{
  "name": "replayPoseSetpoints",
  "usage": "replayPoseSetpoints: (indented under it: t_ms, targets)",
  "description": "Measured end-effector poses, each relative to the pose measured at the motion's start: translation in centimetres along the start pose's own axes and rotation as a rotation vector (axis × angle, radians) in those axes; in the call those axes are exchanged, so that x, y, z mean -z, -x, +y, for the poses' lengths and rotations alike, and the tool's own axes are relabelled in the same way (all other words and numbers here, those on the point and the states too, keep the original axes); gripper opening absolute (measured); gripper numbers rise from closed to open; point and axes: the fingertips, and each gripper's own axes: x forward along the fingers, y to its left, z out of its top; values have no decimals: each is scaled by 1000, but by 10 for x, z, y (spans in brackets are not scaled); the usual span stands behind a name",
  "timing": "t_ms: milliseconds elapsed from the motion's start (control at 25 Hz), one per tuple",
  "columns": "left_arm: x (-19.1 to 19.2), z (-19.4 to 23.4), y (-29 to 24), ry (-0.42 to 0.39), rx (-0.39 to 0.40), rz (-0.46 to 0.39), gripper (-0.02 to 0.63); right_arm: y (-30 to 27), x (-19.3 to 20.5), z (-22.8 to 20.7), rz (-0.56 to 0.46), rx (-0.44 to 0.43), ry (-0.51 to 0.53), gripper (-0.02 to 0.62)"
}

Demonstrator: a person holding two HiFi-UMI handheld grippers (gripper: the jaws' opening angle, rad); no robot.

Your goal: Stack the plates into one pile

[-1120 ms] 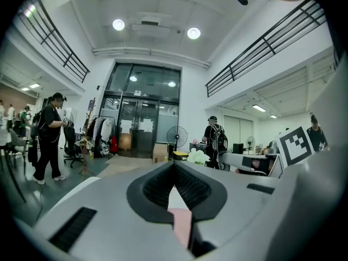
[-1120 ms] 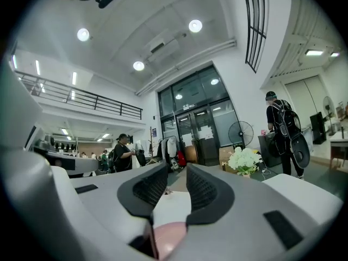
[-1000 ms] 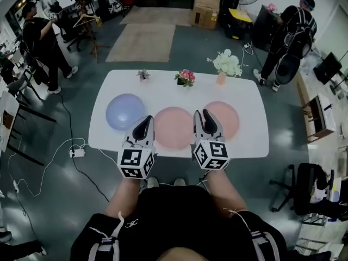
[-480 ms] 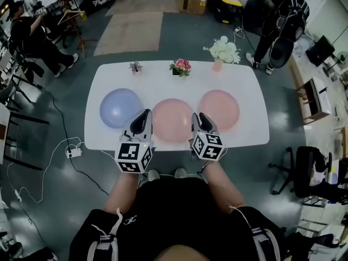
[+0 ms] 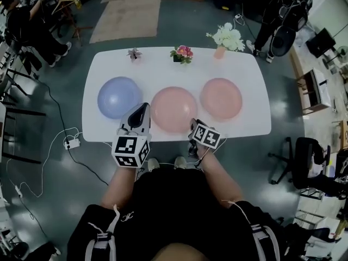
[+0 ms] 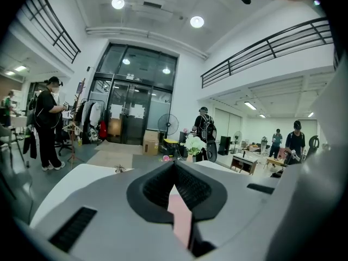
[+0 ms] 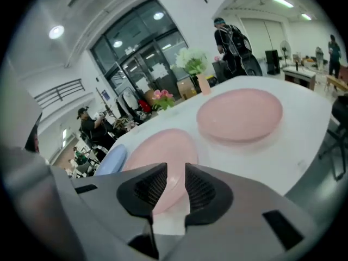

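Now tip your right gripper (image 7: 175, 170) flatter (fingers a narrow gap apart, nothing between) so one finger slips under the near rim of the middle pink plate (image 5: 174, 105), by the front edge of the table (image 5: 250, 129). Your left gripper (image 6: 174, 163) is closed and empty.

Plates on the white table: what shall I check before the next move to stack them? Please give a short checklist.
1. Plates free to lift: ok; blue plate, middle pink plate and right pink plate lie apart, nothing on them.
2. Right gripper ready: ok; jaws apart, empty.
3. Right gripper aimed at middle pink plate: ok; its near rim shows between the jaws.
4. Left gripper ready: not ok; jaws together.
5. Flowers out of the way: ok; at the far edge.
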Motion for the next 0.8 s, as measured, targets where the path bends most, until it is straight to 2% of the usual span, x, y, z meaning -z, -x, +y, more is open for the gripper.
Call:
replayPoseSetpoints:
  t_ms: [240,520,640,800]
  targets:
    - [4,8,4,-8,-16,16,14,-27,35,-28,119,42,-180,118]
    - [4,19,10,-9,-45,24,14,-45,45,-23,170,-20,-345,114]
    - [4,19,10,-13,-50,22,14,-53,53,-21,205,-46,-430,88]
    - [4,21,9,-12,-56,22,12,-56,53,-20,211,-73,-622,43]
